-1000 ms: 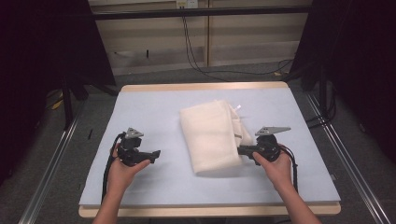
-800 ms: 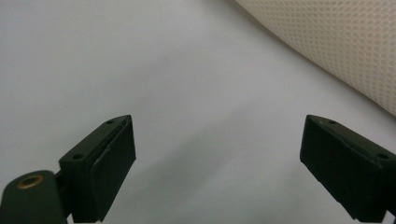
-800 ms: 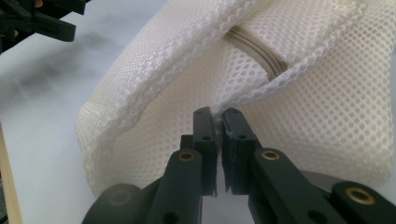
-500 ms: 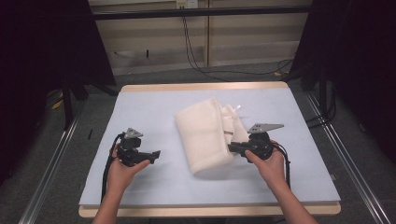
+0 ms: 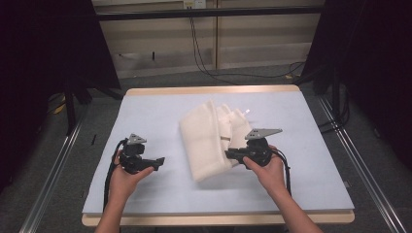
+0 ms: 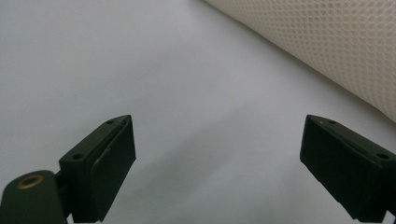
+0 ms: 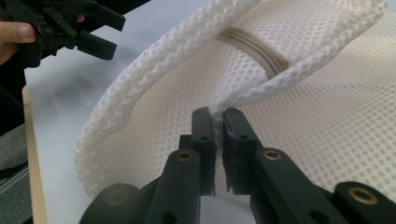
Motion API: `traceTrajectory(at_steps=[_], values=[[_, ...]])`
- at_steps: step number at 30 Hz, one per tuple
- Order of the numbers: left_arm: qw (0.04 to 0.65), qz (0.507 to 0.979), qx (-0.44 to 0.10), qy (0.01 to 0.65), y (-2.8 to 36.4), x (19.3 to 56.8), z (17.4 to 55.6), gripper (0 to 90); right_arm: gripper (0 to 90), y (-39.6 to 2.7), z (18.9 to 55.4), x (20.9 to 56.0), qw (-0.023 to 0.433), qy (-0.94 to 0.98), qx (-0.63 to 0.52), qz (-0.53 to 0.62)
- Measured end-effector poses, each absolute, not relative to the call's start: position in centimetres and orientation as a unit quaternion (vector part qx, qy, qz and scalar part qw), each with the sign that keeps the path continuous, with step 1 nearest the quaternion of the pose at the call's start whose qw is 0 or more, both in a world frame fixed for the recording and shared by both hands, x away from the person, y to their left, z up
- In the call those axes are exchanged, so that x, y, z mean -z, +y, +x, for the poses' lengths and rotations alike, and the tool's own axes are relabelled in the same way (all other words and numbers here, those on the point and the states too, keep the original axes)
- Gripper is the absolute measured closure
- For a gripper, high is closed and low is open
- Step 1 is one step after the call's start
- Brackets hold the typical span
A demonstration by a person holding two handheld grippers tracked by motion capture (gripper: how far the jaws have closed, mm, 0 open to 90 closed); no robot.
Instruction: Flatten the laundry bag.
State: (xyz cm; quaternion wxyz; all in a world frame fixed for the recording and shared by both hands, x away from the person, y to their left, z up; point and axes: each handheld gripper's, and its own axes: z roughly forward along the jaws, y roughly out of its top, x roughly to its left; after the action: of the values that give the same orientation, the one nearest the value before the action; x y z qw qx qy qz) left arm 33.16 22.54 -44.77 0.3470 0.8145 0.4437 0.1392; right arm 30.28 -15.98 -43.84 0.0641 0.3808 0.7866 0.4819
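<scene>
**K:** Right, the right gripper (image 7: 217, 122) is clamping a fold of the white mesh bag (image 5: 206, 141). Jaws are nearly together, with mesh pinched between the pads. The bag is lying mid-table, slightly right of centre, and its right-hand layers are bunching up towards that gripper.

**M:** And the left gripper (image 5: 158, 161)?

**K:** It's sitting over bare table just left of the bag, jaws wide apart, nothing between them. Its own camera is showing the bag's edge (image 6: 327, 51) near, not touching.

**M:** What's the step, as you're reading it?

**K:** Folding or flattening, I'd judge. The right is lifting an edge by the zipper (image 7: 254, 46), which is curving through the raised layer.

**M:** Tips for doing it well?

**K:** Keep the pinch on mesh only, clear of the zipper teeth. Carry the edge low and slowly so the lower layers aren't dragging along. I'd be bringing the left in to pin the near left edge, since the bag looks light and likely to slide on this surface.

**M:** What surface?

**K:** A pale blue-grey mat (image 5: 145, 111) is covering a wooden tabletop (image 5: 209, 90); smooth, no texture to hold fabric.

**M:** And the room?

**K:** Grey carpet floor (image 5: 63, 160), metal rails (image 5: 362, 160) running along both sides, dark curtains (image 5: 43, 58) left and right, black cables (image 5: 199, 43) hanging down the panelled back wall (image 5: 262, 34). Lighting is dim around the table and even on it.
</scene>
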Motion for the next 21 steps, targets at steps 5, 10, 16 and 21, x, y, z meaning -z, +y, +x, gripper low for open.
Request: traceTrajectory(at_steps=[5, 10, 16, 21], values=[[0.347, 0.814, -0.138, 0.445, 22.6, 44.8, 33.1, 10.2, 82.8, -14.9, 30.4, 43.9, 0.055, 0.789, -0.485, 0.372], [0.342, 0.817, -0.136, 0.443, 22.8, 44.7, 33.1, 10.2, 77.6, -14.1, 30.6, 43.8, 0.045, 0.789, -0.489, 0.369], [0.345, 0.814, -0.139, 0.446, 23.1, 44.7, 33.0, 10.2, 70.8, -13.3, 30.7, 43.8, 0.033, 0.791, -0.491, 0.364], [0.344, 0.814, -0.137, 0.448, 23.1, 44.7, 33.0, 10.2, 56.9, -13.1, 30.8, 43.7, 0.029, 0.785, -0.494, 0.372]])
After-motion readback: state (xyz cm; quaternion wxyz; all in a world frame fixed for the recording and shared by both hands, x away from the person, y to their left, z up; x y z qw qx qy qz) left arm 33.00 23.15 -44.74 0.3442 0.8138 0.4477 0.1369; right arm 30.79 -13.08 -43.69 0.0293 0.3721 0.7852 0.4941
